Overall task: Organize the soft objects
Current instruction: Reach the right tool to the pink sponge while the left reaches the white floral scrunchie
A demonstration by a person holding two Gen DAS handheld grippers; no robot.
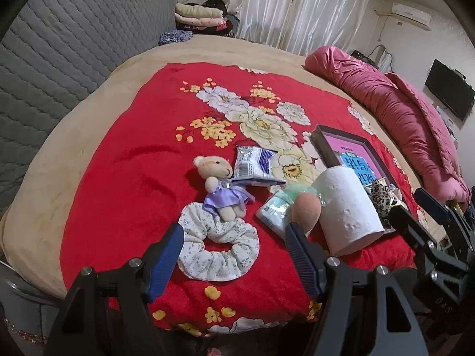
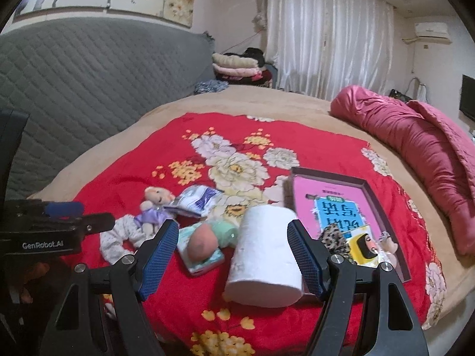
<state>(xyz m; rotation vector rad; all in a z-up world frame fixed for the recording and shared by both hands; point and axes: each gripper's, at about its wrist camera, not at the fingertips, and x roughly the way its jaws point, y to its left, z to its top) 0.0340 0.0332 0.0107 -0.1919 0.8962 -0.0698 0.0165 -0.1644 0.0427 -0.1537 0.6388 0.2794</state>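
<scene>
On the red flowered blanket (image 1: 124,160) lie a small teddy bear in a purple dress (image 1: 218,185), a white floral scrunchie (image 1: 219,244), a blue-white tissue pack (image 1: 255,164), a pale tissue pack (image 1: 274,213) with a pink sponge egg (image 1: 305,207) on it, and a white paper roll (image 1: 347,207). A dark tray (image 2: 371,195) holds a pink book and a leopard scrunchie (image 2: 334,237). My left gripper (image 1: 234,258) is open just above the floral scrunchie. My right gripper (image 2: 230,256) is open, its fingers either side of the paper roll (image 2: 265,252).
A grey quilted headboard (image 1: 59,47) runs along the left. A rolled pink quilt (image 1: 409,118) lies at the right of the bed. Folded blankets (image 1: 199,14) are stacked at the far end by white curtains (image 1: 299,6).
</scene>
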